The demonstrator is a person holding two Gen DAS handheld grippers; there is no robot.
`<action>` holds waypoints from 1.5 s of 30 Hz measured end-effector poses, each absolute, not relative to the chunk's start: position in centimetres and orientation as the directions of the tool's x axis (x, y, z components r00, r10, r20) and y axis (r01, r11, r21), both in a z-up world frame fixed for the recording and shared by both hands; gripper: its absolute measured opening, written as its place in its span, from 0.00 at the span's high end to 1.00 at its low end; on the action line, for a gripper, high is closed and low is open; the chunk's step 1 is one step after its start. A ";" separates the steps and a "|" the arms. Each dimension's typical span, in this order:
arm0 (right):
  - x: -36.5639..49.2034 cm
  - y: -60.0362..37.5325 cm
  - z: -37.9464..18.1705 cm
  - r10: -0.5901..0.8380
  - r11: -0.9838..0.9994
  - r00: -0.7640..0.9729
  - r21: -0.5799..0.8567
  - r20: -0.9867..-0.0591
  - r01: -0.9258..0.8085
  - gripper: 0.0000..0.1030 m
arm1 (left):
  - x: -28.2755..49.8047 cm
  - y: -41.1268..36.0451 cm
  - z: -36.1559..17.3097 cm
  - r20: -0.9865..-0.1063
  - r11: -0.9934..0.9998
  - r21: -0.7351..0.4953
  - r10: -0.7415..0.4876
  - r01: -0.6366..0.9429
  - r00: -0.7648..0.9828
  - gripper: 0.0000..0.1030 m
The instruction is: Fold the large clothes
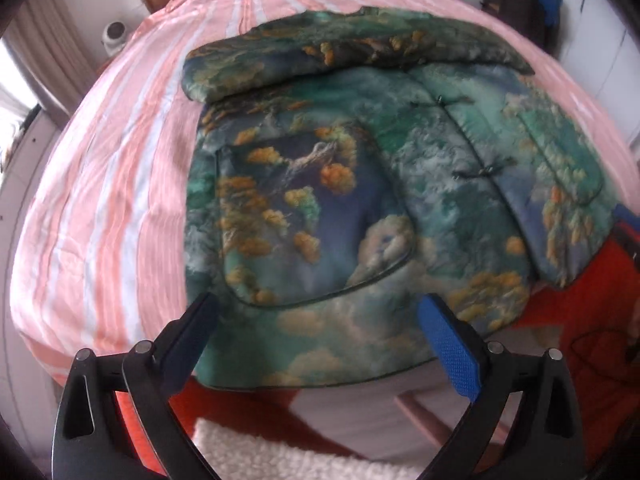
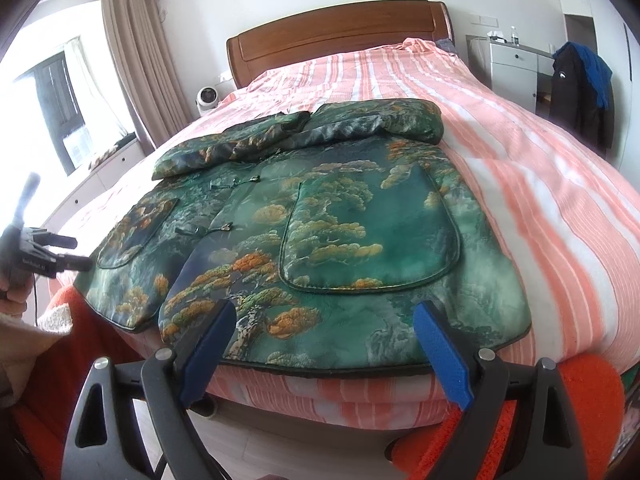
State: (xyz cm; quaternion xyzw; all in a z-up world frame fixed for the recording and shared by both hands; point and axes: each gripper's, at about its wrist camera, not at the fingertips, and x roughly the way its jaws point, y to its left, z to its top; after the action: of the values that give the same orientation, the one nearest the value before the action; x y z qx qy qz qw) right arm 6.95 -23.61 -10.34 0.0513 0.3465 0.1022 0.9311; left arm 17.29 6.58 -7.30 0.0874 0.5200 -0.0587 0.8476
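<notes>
A padded green jacket (image 1: 360, 184) with a tree and cloud print lies flat on the pink striped bed (image 1: 104, 184), front up, buttoned, hem at the near edge. Both sleeves are folded across its top. It also shows in the right wrist view (image 2: 320, 232). My left gripper (image 1: 320, 312) is open and empty, just above the hem at the jacket's left pocket. My right gripper (image 2: 324, 320) is open and empty, above the hem below the right pocket. The left gripper also shows at the far left of the right wrist view (image 2: 76, 254).
A wooden headboard (image 2: 340, 36) stands at the far end of the bed (image 2: 540, 200). A white cabinet (image 2: 512, 68) and hanging dark clothes (image 2: 580, 88) are at the right. A small white fan (image 2: 208, 98) and curtains (image 2: 136, 60) are at the left. An orange garment (image 1: 592, 320) is near me.
</notes>
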 end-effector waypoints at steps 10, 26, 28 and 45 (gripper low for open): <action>6.9 -22.7 -10.4 0.209 0.978 0.740 0.129 -0.639 -0.164 0.13 | 18.3 7.4 -6.2 -0.861 0.992 0.021 -0.043 0.121 0.506 0.02; 6.8 -20.8 -10.6 0.204 0.975 0.728 0.069 -0.655 -0.211 0.13 | 17.7 11.3 -6.4 -0.860 0.998 -0.062 -0.044 -0.019 0.509 0.02; 6.8 -20.7 -10.6 0.202 0.975 0.726 0.066 -0.657 -0.212 0.13 | 17.5 11.5 -6.2 -0.856 0.998 -0.060 -0.041 -0.019 0.515 0.02; 6.7 -18.0 -10.9 0.196 0.963 0.717 -0.007 -0.669 -0.270 0.13 | 16.0 14.1 -6.3 -0.842 0.997 0.047 0.069 -0.054 0.535 0.02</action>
State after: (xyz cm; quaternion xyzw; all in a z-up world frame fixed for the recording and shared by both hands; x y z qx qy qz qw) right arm 6.68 -18.00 -10.91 -0.0520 0.3544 0.1260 0.9251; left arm 15.97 14.11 -6.26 0.0076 0.4807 0.0350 0.8762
